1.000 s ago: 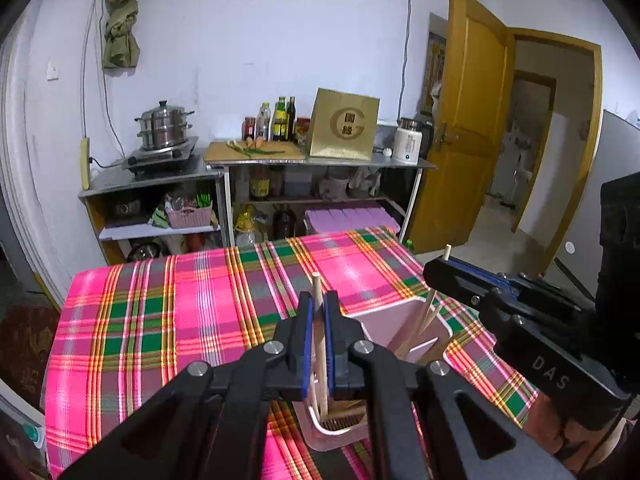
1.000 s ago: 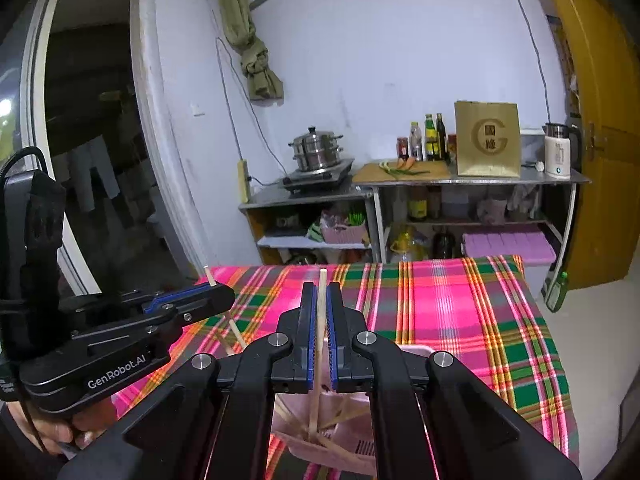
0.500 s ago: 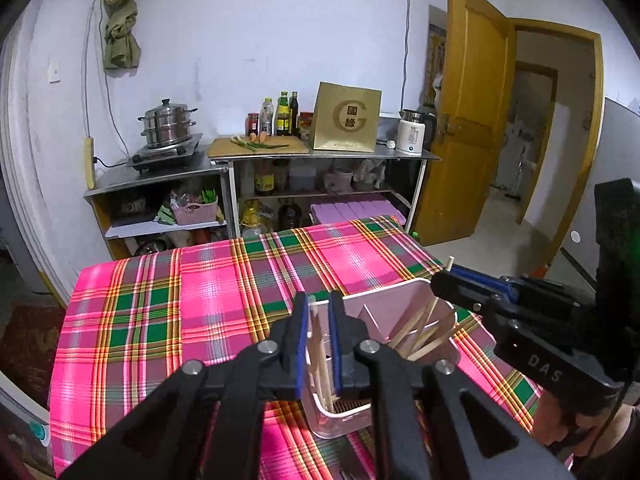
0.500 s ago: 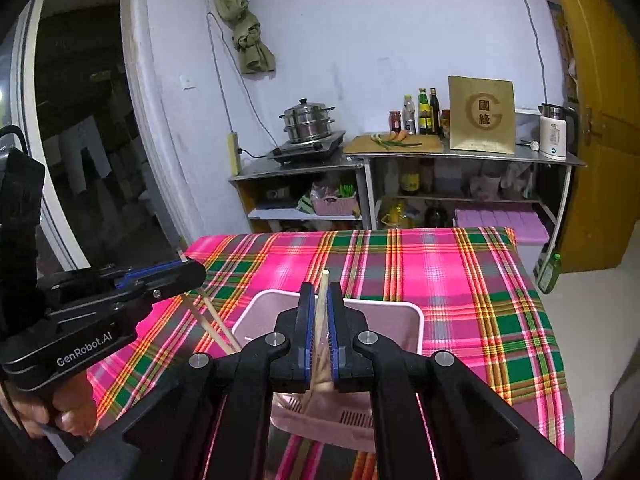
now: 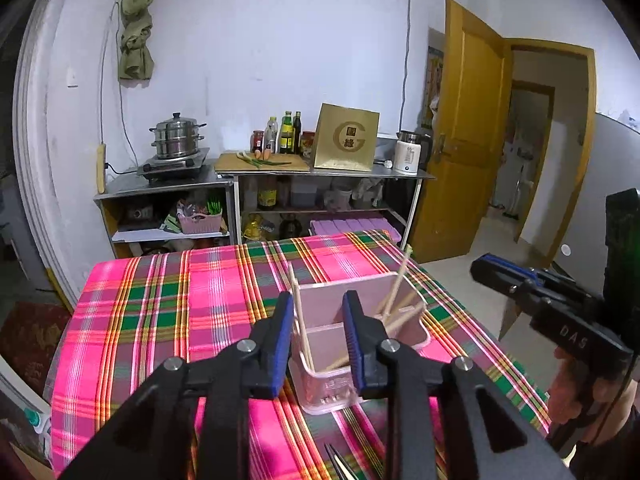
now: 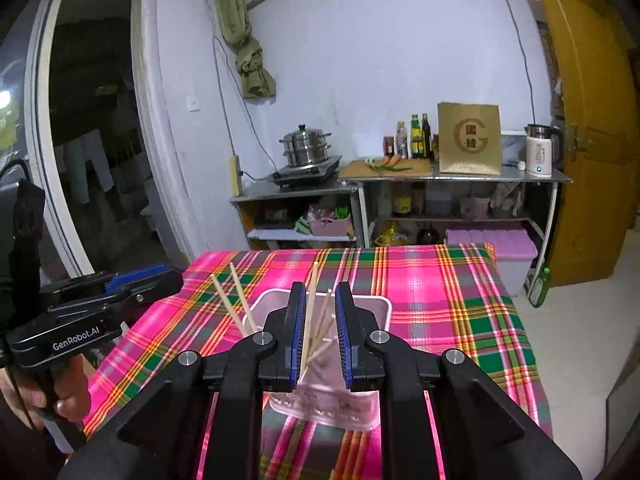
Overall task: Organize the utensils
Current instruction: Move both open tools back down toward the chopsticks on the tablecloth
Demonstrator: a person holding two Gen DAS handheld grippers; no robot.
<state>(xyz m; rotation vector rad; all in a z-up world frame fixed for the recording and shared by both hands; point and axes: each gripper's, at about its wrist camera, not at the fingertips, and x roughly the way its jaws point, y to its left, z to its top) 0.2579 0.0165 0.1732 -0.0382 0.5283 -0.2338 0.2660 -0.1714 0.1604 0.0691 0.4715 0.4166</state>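
Both claws are hanging spread over the bench (image 5: 160, 312), which is wearing a pink-green plaid cloth. Left claw (image 5: 316, 344): fingers wide apart, gripping nothing; the pink utensil holder (image 5: 348, 384) is sitting directly ahead of and below the tips, framed in the gap. One chopstick (image 5: 301, 320) is standing in the holder's near-left compartment, leaning just inside the left finger (image 5: 280, 340); I cannot tell whether it is touching the blue pad. A bunch of chopsticks (image 5: 396, 300) is leaning out of the compartment ahead and to the right of this claw. Right claw (image 6: 318, 340): fingers also parted, with the holder (image 6: 324, 400) under and ahead of the tips. A single chopstick (image 6: 309, 312) is standing in the gap, lying close against the left pad, but the right pad is well clear of it, so no pinch. More sticks (image 6: 326, 320) are fanning up between the fingers, and two more (image 6: 236, 300) are slanting out to the left of this claw. From the left wrist view the right claw (image 5: 480, 270) is showing off to the right; from the right wrist view the left claw (image 6: 160, 276) is off to the left, near the holder's edge. Dark utensil tips (image 5: 340, 464) are lying on the cloth below the left claw.
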